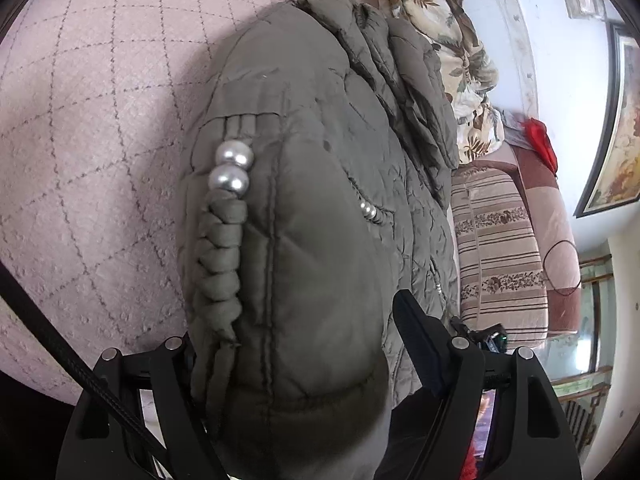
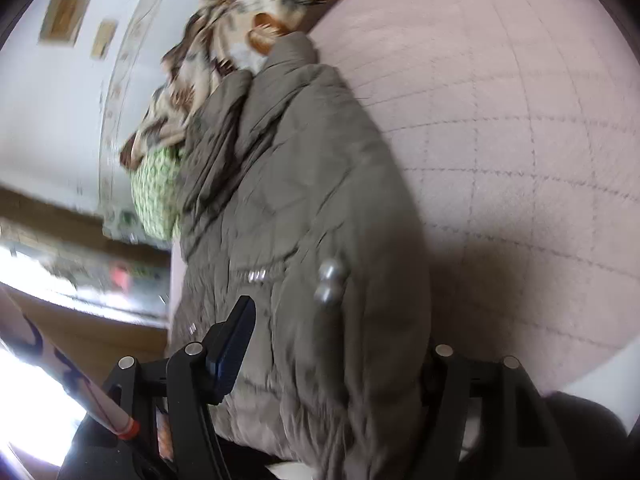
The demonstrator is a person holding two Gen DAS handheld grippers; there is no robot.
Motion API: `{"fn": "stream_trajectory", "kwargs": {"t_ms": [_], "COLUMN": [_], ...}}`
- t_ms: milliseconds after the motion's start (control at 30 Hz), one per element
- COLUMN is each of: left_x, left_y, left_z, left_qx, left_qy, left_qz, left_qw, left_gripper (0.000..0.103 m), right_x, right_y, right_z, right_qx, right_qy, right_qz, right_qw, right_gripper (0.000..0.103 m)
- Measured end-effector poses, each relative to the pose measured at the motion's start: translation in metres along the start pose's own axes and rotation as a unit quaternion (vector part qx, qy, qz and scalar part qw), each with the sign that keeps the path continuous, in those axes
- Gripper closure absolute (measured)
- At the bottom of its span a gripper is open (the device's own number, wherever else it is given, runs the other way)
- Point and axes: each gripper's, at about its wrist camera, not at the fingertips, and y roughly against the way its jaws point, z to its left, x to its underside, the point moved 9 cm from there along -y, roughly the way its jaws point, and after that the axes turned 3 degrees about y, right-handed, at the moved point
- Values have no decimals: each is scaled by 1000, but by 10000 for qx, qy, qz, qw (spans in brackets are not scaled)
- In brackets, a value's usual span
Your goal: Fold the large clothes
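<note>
Both grippers' fingers straddle padded folds of the olive quilted jacket (image 1: 320, 184) at lower centre: left gripper (image 1: 304, 364) seemingly clamping, right gripper's (image 2: 332, 360) grip unclear. Both angle downward over the pink bedspread (image 1: 100, 120).

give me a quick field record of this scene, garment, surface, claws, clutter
garment: grey-green padded jacket, puffy, lying lengthwise on the bed
trim: paired large pearls above a braided strip on each side
surface: pink quilted bedspread
left claw: jaws set around a thick jacket fold
right claw: jacket bulk between its jaws; frame blurred, contact unclear
clutter: leaf-print fabric beyond the collar; striped cushion; green patterned item
</note>
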Motion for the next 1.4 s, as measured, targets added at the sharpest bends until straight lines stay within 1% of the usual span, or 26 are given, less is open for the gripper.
{"fn": "stream_trajectory", "kwargs": {"t_ms": [33,67,100,133,200,233,300,367,400,567,600,633,700,733,800,833,867,967,1033,1200,1400], "left_x": [1,2,3,4,5,5,5,3,2,3,4,4,6,8,10,11,12,17,20,23,36], "left_y": [0,0,0,0,1,1,1,1,1,-1,-1,0,1,3,9,12,16,28,34,44,51], "left_z": [0,-1,-1,-2,-1,0,1,1,2,0,0,2,4,5,4,3,0,-9,-15,-25,-14], "left_qx": [-16,-35,-52,-54,-54,-55,-66,-88,-115,-378,-532,-772,-1074,-1144,-1207,-1212,-1217,-1332,-1372,-1235,-1018], "left_qy": [-40,-81,-115,-123,-121,-119,-95,-38,8,-21,-60,-101,-179,-203,-195,-208,-220,-367,-431,-396,7], "left_qz": [-16,-39,-68,-78,-100,-102,-108,-110,-116,-172,-196,-220,-208,-184,-239,-275,-314,-430,-482,-544,-476], "left_qw": [10000,10000,9999,9999,9999,9999,9999,9999,9999,9991,9984,9967,9938,9931,9922,9920,9918,9895,9884,9901,9937], "left_gripper": [27,27,27,27,27,27,27,27,27,28,35,41,63,67,72,73,75,76,77,77,77], "right_x": [4,5,9,13,25,29,41,49,53,53,52,52,53,54,54,54,53,52,54,59,67], "right_y": [-6,-6,-6,-8,-10,-10,-8,-8,-8,-13,-13,-12,-12,-12,-11,-9,-7,1,7,19,32], "right_z": [0,1,7,11,15,16,19,19,18,15,15,15,18,19,21,21,20,21,26,40,48], "right_qx": [89,160,276,343,404,382,199,62,36,194,226,269,424,497,692,792,805,637,581,597,480], "right_qy": [20,129,354,510,633,655,633,572,542,484,479,486,582,649,796,836,841,775,821,1026,1027], "right_qz": [108,125,153,215,286,302,329,368,369,286,235,168,50,25,-15,-21,-26,-71,-117,-190,-146], "right_qw": [9999,9997,9989,9979,9968,9967,9973,9977,9978,9982,9983,9983,9974,9966,9944,9933,9932,9949,9949,9927,9934], "right_gripper": [32,32,32,32,32,32,33,38,39,39,39,38,38,38,42,49,57,69,73,76,78]}}
